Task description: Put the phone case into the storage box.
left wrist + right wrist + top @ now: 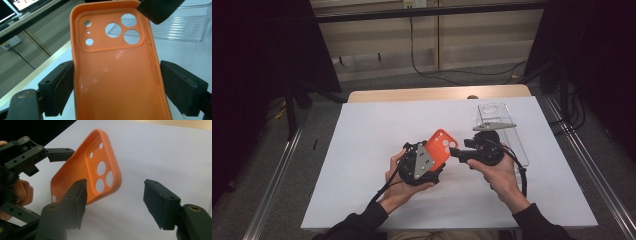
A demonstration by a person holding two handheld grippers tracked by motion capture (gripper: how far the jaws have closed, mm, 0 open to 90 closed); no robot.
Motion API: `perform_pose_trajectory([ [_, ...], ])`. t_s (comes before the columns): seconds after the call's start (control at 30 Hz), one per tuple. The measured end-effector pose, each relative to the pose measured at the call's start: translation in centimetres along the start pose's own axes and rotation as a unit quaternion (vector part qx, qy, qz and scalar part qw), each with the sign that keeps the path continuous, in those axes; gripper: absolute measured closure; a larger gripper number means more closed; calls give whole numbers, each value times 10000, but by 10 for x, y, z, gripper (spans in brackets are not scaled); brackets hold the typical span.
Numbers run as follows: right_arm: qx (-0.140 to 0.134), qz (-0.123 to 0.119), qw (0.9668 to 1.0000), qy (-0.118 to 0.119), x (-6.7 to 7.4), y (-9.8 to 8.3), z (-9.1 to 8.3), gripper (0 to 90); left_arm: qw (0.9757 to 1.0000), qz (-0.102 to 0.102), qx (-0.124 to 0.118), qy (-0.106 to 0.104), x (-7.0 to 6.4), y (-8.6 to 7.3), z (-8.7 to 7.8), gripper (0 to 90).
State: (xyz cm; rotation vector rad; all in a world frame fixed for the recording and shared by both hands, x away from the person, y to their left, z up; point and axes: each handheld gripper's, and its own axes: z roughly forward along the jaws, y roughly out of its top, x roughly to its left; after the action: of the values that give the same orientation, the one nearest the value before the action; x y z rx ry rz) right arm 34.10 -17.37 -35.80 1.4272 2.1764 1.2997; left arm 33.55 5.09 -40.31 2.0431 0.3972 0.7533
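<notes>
— Where's the case [440,148]?
— Clamped by its long edges in my left claw [430,165], top corner tilted far-right.
— And your right claw [115,202]?
— Half open, empty (corner just left of it).

1 orange case [441,148] with 3 big round holes and 3 small ones. 1 clear tray [504,131]. 2 grippers, left [430,161] and right [455,153]. 1 white table [362,165]. 2 hands.

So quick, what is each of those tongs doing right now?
Left tongs: closed on the orange phone case.
Right tongs: open, holding nothing, beside the case.
</notes>
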Motion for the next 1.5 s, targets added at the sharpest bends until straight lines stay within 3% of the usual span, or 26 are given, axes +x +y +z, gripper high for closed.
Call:
perform_pose_trajectory([
  [0.4,392,417,9982,160,1,6,6,572,9999,130,41,76,-4,-1,1,150],
  [0.57,496,516,9974,100,1,6,8,595,9999,103,-4,114,-5,-1,1,150],
  [0.9,429,796,9954,329,-1,9,10,683,9998,124,-66,147,-7,1,-2,150],
  [1.07,376,837,9950,391,1,9,8,742,9998,105,-77,156,-7,0,-1,150],
  [1.5,258,828,9951,468,1,7,7,783,9995,161,-31,256,-9,-1,1,146],
])
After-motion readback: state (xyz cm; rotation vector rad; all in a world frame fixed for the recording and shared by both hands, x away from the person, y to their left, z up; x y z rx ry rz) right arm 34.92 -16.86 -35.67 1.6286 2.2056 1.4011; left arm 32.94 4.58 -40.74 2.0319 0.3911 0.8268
